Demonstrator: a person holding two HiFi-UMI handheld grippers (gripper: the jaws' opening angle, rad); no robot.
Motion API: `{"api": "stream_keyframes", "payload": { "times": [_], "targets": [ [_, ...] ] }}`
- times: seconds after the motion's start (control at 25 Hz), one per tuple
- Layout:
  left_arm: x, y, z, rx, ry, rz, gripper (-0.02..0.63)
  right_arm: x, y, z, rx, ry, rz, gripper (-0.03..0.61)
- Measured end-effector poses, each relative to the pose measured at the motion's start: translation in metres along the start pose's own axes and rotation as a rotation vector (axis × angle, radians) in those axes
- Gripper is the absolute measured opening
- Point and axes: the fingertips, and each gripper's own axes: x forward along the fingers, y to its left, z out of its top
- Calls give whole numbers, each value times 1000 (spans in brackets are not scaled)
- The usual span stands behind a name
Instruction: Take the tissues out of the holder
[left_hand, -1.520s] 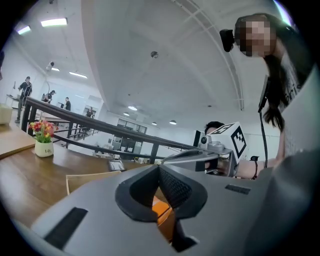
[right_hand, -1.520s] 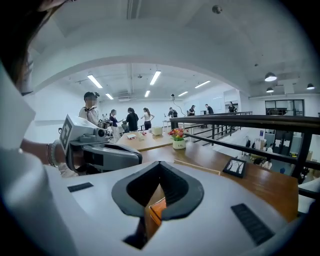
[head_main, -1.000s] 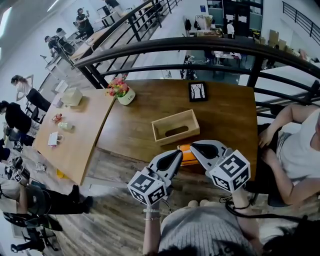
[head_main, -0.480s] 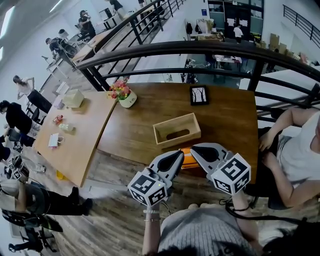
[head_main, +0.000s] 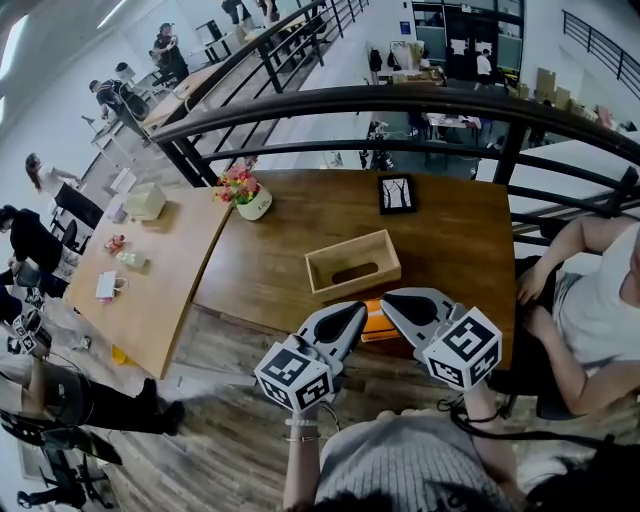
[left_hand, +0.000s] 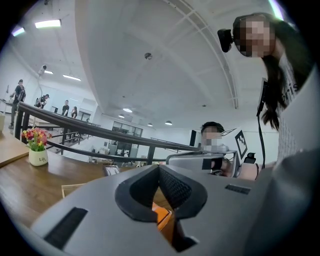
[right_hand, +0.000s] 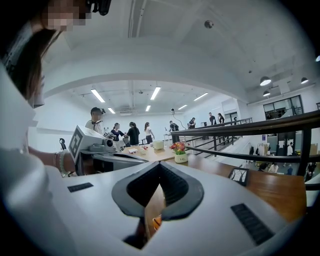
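Note:
The wooden tissue holder (head_main: 353, 263), an open box with an oval slot showing inside, lies on the dark wooden table (head_main: 450, 240). An orange pack (head_main: 377, 320) rests at the table's near edge, partly hidden between my two grippers. My left gripper (head_main: 358, 308) is shut just left of the pack, holding nothing. My right gripper (head_main: 388, 296) is shut just right of it, also holding nothing. In the left gripper view the closed jaws (left_hand: 159, 167) frame the orange pack (left_hand: 161, 216) below them. The right gripper view shows the same over its shut tips (right_hand: 160, 165).
A flower pot (head_main: 248, 192) and a small picture frame (head_main: 397, 193) stand at the table's far side. A dark railing (head_main: 400, 98) curves behind. A person sits at the right end (head_main: 590, 300). A lighter table (head_main: 140, 270) with small items adjoins on the left.
The head view has tipped slightly, so the table sits a little lower in the picture. Both grippers and the objects keep their places.

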Motion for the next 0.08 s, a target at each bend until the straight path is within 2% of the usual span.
{"api": "stream_keyframes", "payload": {
  "times": [0.08],
  "targets": [
    [1,-1,1,1,2,-3,8,-1,-1,1,3,-1,-2,12]
  ]
}}
